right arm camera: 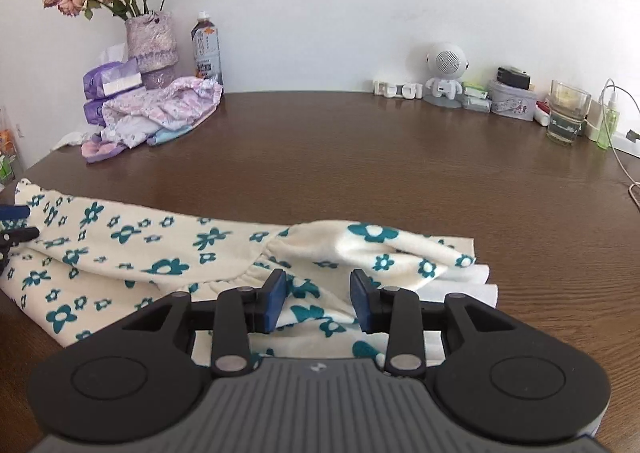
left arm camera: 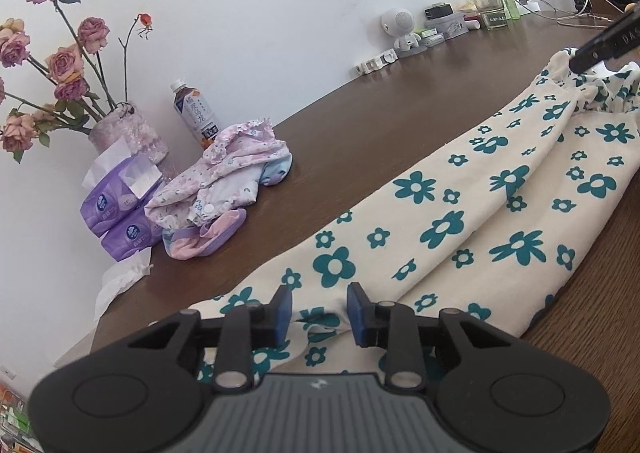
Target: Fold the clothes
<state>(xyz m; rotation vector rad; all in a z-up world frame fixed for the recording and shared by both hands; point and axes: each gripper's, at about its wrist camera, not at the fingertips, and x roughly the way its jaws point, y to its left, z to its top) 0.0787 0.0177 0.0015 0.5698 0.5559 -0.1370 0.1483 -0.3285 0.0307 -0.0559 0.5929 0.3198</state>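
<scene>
Flowered trousers (left arm camera: 460,213) stretched lengthwise between grippers — left gripper (left arm camera: 319,315) at leg end, right gripper (right arm camera: 318,303) at waistband; both part-open, cloth between jaws, grip unclear.

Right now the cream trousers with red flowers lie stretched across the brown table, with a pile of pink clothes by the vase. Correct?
Not quite. The flowers on the cream trousers are teal, not red, as both wrist views show. The rest holds: they lie across the brown table, and the pink clothes sit by the vase.
</scene>
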